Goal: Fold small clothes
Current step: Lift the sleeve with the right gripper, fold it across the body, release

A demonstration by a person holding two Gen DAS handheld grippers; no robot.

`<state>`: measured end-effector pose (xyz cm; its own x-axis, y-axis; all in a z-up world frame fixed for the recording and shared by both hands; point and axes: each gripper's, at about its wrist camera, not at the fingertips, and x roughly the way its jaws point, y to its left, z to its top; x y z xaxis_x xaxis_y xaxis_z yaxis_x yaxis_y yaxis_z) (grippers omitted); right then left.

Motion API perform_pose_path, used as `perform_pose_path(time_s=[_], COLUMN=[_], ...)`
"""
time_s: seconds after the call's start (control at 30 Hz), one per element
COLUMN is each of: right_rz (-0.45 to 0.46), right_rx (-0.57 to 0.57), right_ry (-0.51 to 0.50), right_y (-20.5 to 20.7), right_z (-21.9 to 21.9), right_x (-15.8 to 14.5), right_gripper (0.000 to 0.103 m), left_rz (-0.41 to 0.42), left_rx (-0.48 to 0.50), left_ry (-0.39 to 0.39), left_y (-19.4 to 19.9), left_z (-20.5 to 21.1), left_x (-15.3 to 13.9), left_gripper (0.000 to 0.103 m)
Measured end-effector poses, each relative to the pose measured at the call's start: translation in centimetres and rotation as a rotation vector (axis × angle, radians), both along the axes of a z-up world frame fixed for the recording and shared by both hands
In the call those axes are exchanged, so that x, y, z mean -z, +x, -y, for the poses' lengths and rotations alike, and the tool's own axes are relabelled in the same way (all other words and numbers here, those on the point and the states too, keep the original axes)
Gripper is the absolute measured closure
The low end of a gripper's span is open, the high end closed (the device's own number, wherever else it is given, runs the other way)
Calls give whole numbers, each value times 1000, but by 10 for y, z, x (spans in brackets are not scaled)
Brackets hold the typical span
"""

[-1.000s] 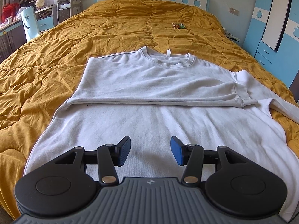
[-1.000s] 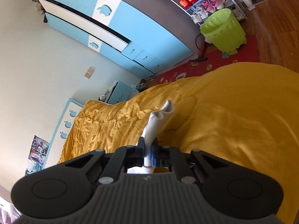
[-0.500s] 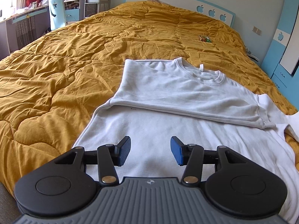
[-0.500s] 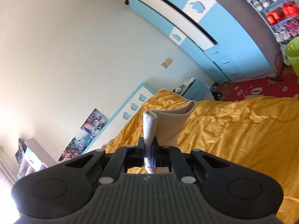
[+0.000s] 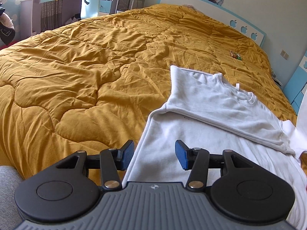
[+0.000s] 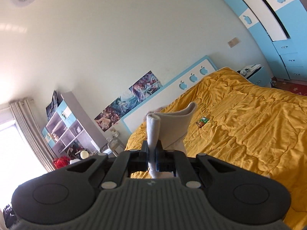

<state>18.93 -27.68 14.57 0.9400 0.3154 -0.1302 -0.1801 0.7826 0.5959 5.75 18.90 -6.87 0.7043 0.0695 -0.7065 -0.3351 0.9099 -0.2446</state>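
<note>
Left wrist view: a pale grey, long-sleeved cotton sweatshirt (image 5: pixel 207 126) lies flat on a rumpled mustard-yellow quilted bedspread (image 5: pixel 86 72), its ribbed round collar (image 5: pixel 239 94) toward the headboard. One sleeve is folded across the chest, forming a straight horizontal edge. The left gripper (image 5: pixel 154 156), black with blue pads, hovers above the sweatshirt's near left hem with its fingers spread wide apart and nothing between them; the left pad (image 5: pixel 128 154) sits over the bedspread just beside the garment's edge, the right one over the fabric. A small green-and-red wrapper (image 5: pixel 236 55) rests on the bedspread well beyond the collar. A white headboard with blue apple cut-outs (image 5: pixel 243 29) closes the far end of the bed, and a pale blue chair (image 5: pixel 89 0) stands at a desk behind it on the left.

Right wrist view: the right gripper (image 6: pixel 152 156) is raised above the bed and angled toward the wall, its fingers clamped together on a rolled white sleeve cuff (image 6: pixel 153 128) of the sweatshirt, which stands up out of the jaws and curls to the right. Beyond it lie the bedspread, the wrapper (image 6: pixel 202 121) and a blue-and-white wardrobe (image 6: pixel 276 15).
</note>
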Motion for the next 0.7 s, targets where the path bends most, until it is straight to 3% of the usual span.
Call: perform_pose_path(time_s=[0.23, 0.37, 0.53, 0.7], right_rz=[-39, -87, -204, -228], right_rx=[-89, -166, -259, -327], right_ry=[-149, -261, -371, -706], right_y=[29, 50, 68, 64], right_z=[-135, -210, -283, -351], right_x=[26, 63, 130, 203], right_gripper=[102, 102, 102, 102], left_rz=[-10, -2, 28, 38], left_rx=[-74, -105, -89, -62], left_ry=[-32, -52, -55, -10], left_y=[-18, -32, -42, -42], left_z=[-41, -62, -71, -66], left_x=[8, 14, 18, 20], left_gripper=[45, 45, 45, 45])
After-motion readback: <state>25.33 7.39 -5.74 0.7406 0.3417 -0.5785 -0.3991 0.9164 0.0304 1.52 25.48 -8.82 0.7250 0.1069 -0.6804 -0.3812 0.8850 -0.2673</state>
